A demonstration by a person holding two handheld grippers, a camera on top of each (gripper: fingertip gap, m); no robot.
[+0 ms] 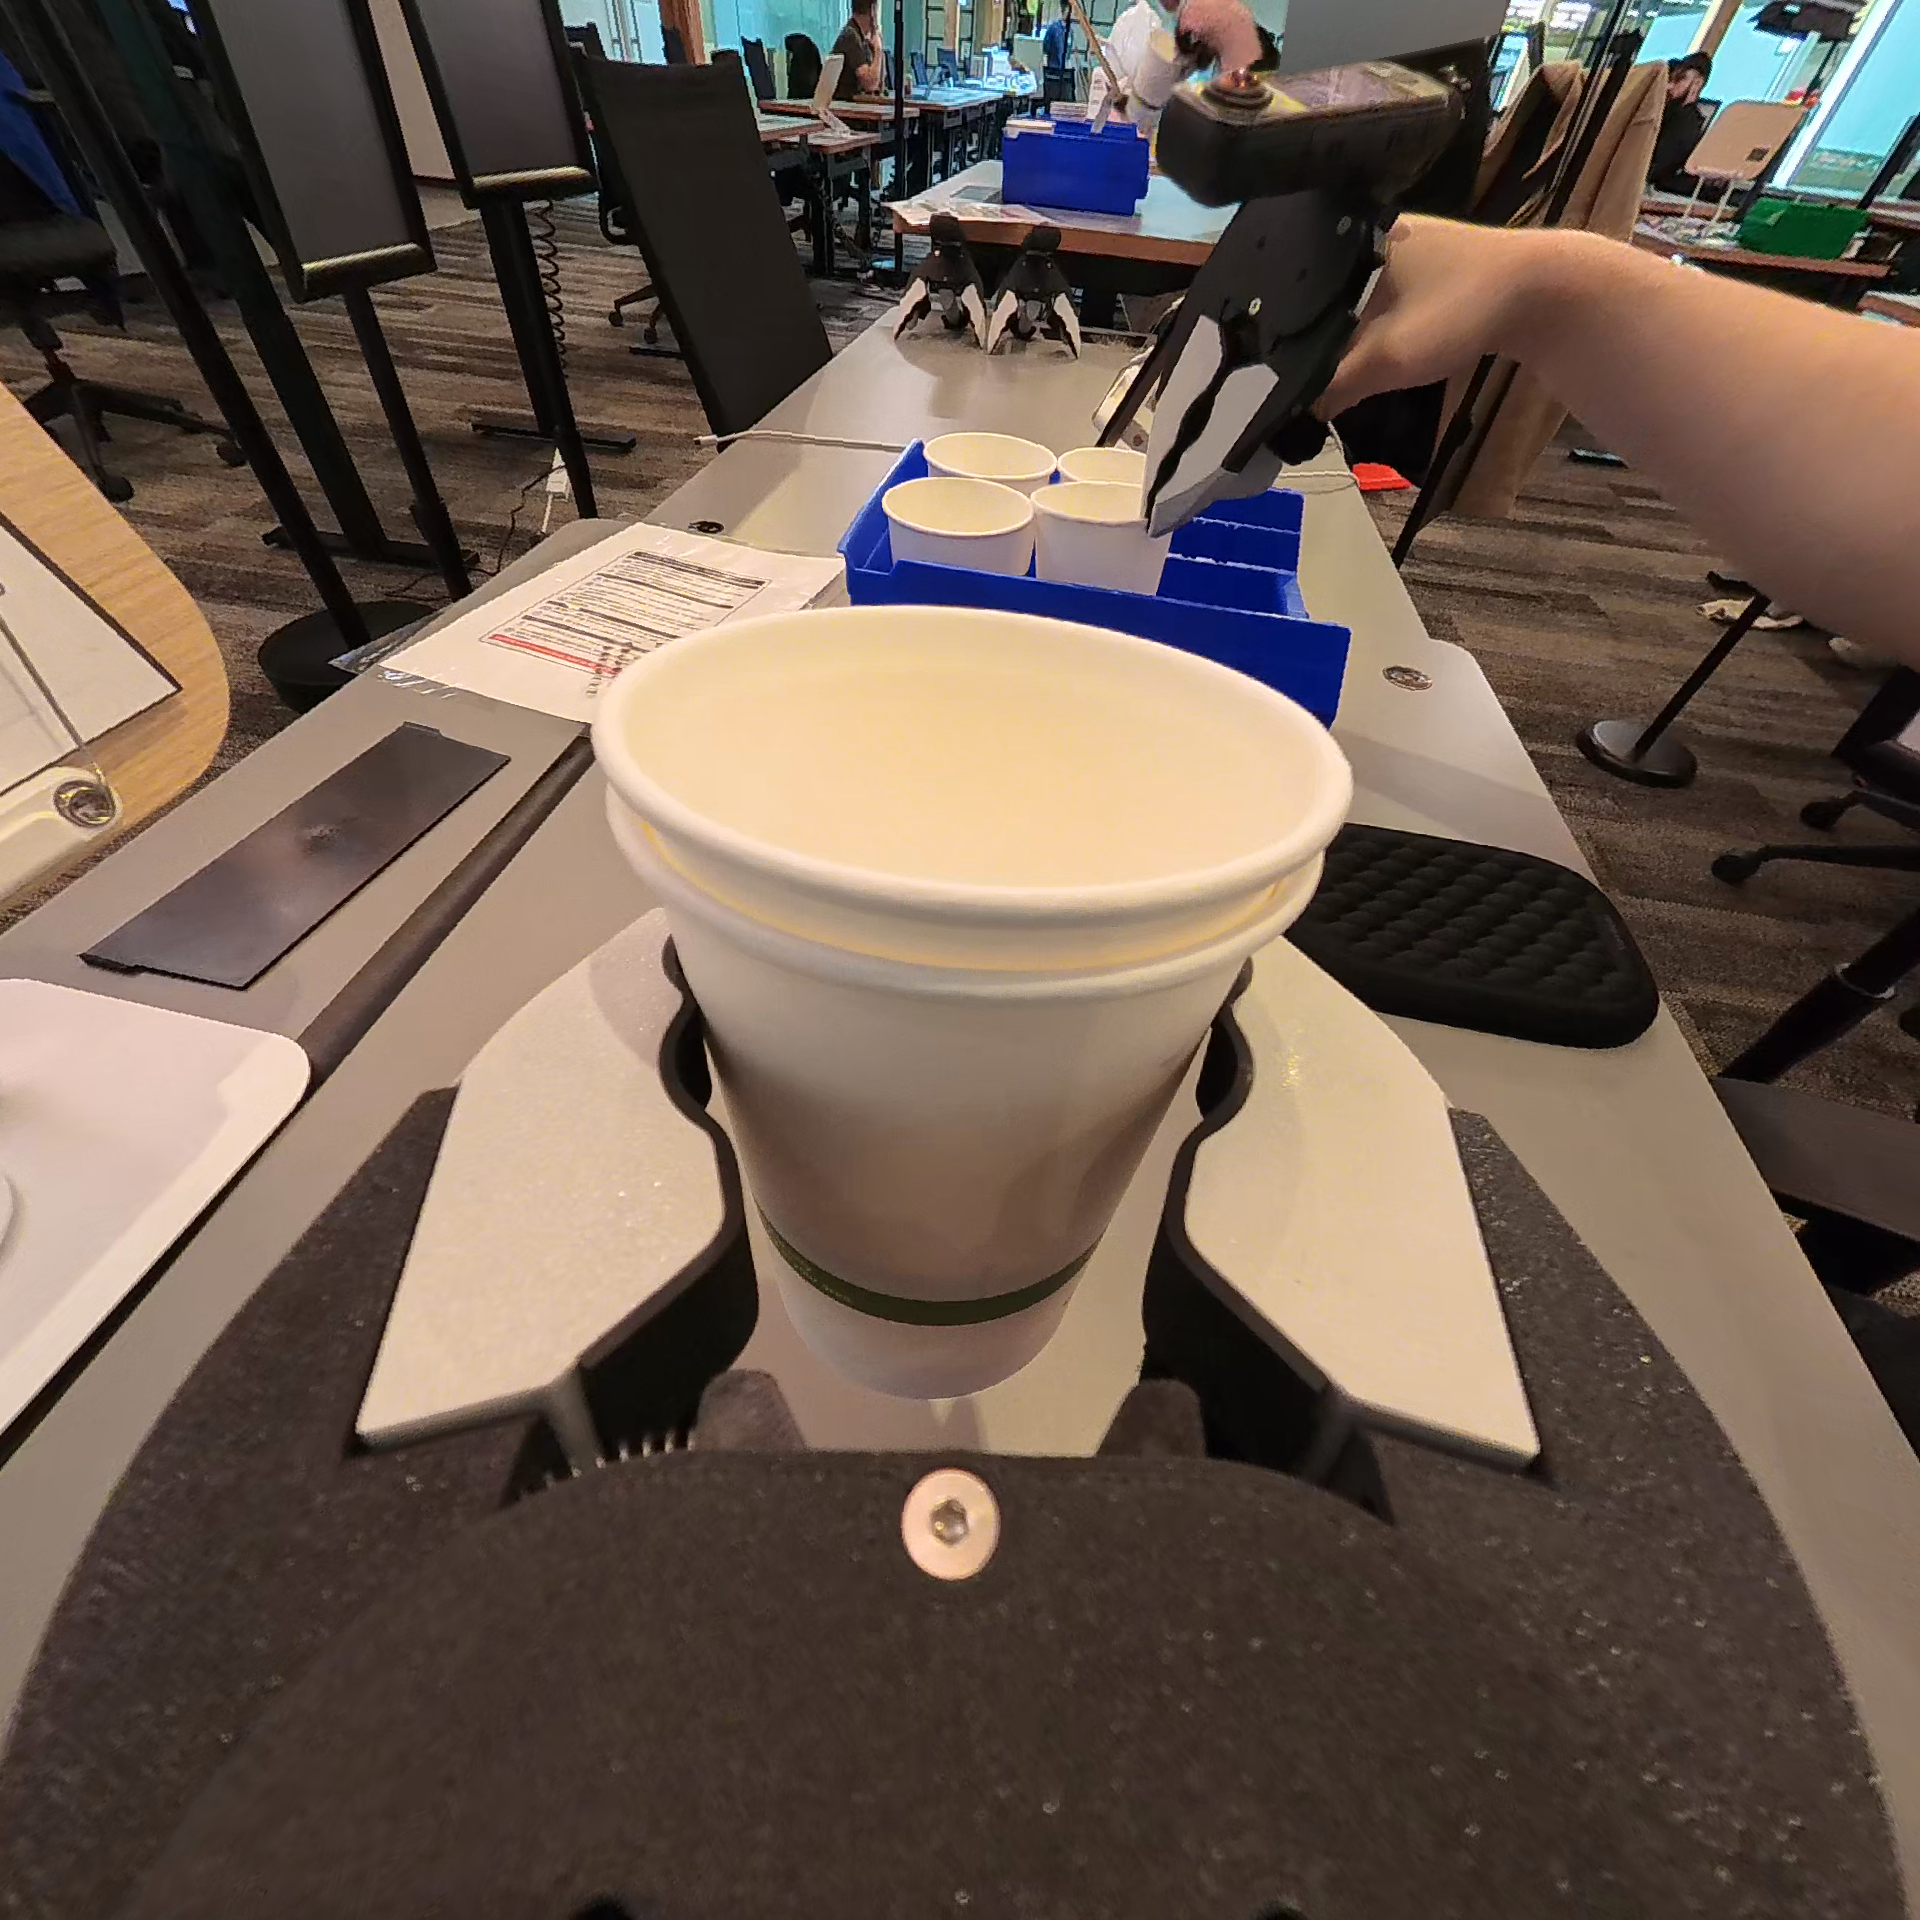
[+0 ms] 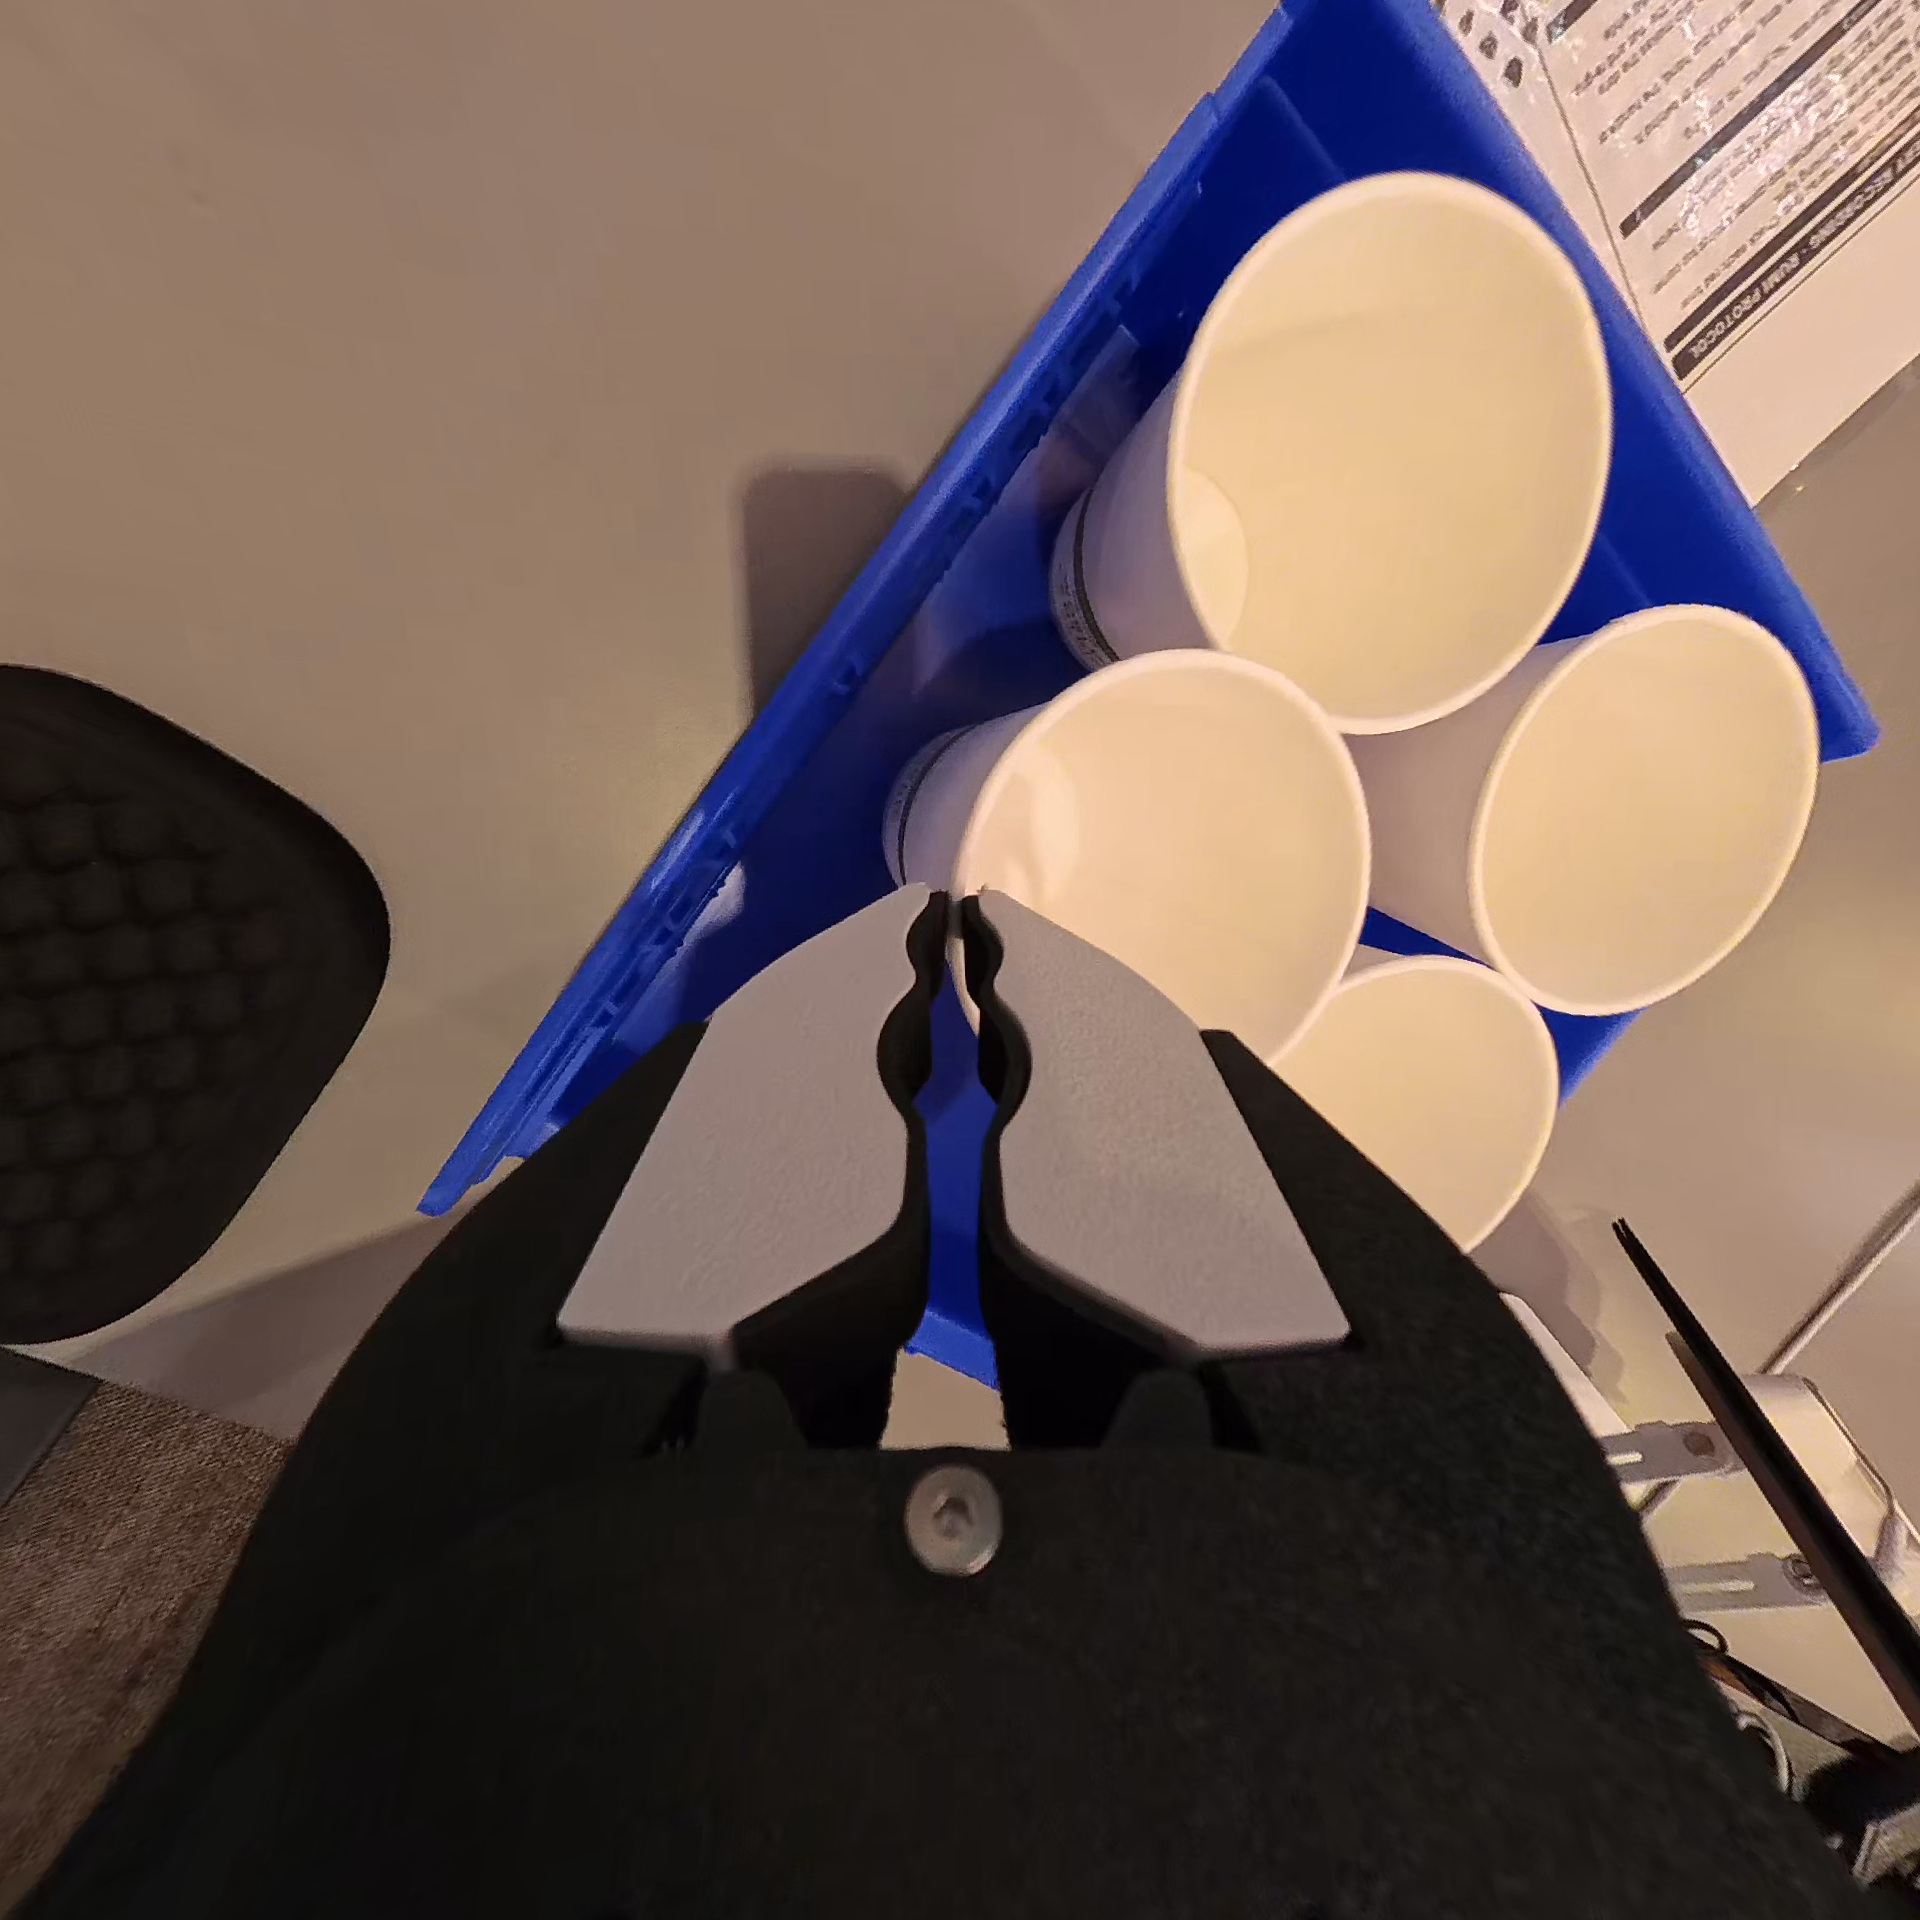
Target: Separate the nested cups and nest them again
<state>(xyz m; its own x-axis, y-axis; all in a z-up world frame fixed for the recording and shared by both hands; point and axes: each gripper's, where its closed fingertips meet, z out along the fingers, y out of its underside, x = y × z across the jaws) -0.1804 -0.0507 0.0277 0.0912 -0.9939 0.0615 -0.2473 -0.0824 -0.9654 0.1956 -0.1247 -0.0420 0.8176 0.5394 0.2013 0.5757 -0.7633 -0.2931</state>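
My left gripper [image 1: 956, 1049] is shut on a stack of nested white paper cups [image 1: 966, 831] with a green band near the base, and holds it upright above the table. Several single white cups stand in a blue bin [image 1: 1101, 623] farther along the table. My right gripper [image 1: 1169, 514], held by a hand, reaches down from the right. In the right wrist view my right gripper [image 2: 954, 906] is shut on the rim of the nearest cup [image 2: 1174, 831], one finger inside and one outside. The cup stands in the blue bin [image 2: 810, 831].
A printed sheet [image 1: 623, 613] lies left of the bin. A black padded mat [image 1: 1475, 935] lies at the right table edge and also shows in the right wrist view [image 2: 156, 987]. A black strip [image 1: 301, 852] and a white tray [image 1: 125, 1143] lie at the left. Two spare grippers [image 1: 987, 296] stand at the far end.
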